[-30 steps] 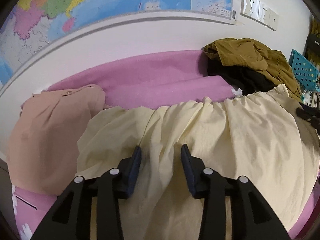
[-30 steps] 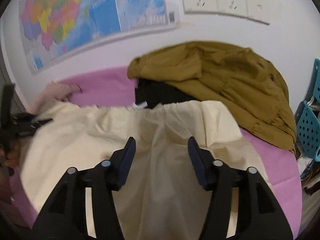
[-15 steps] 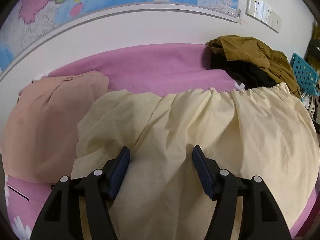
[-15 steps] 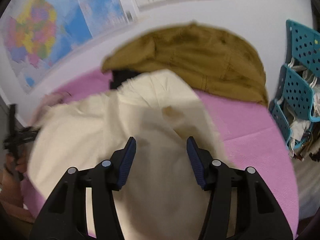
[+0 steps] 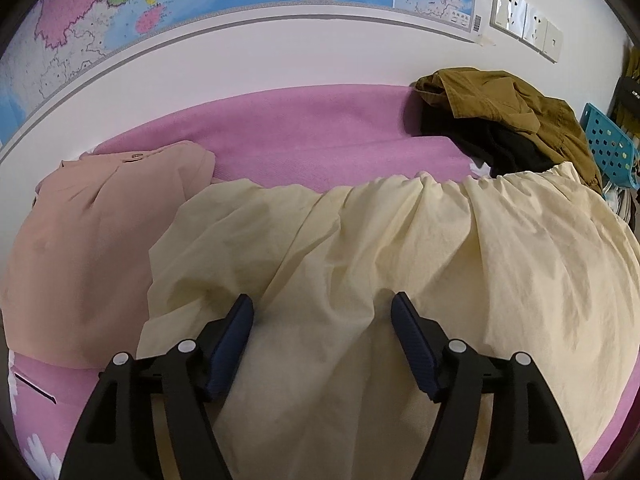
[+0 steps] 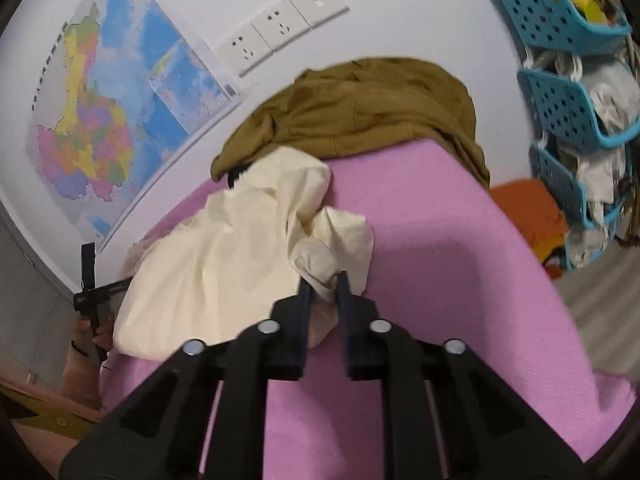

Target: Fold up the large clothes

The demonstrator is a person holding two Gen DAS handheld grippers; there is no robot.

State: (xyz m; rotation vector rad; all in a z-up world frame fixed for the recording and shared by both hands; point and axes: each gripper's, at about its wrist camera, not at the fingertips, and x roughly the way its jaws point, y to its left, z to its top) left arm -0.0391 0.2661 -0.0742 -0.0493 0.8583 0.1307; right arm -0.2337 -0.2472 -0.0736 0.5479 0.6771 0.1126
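My right gripper (image 6: 324, 280) is clamped on a bunched corner of the pale yellow, crinkled cotton garment (image 5: 400, 248), pinching the fabric between its dark blue pads at the garment's right-hand edge. The garment lies spread across the pink textured bed cover (image 6: 440, 280), with its gathered edge towards the wall. My left gripper (image 5: 322, 312) sits over the near part of the same cloth, its jaws opening wide; fabric lies under and between them, but the pads do not press on it. Beside the yellow garment on the left lies a flat peach-coloured garment (image 5: 80, 260), touching or slightly tucked under it, I can't quite tell which. At the far right of the bed, an olive-brown jacket (image 6: 360, 108) is heaped over something black (image 5: 492, 144). A colourful wall map (image 6: 120, 112) hangs above, with white sockets (image 6: 280, 28) beside it and stacked turquoise perforated baskets (image 6: 560, 104) at the right.
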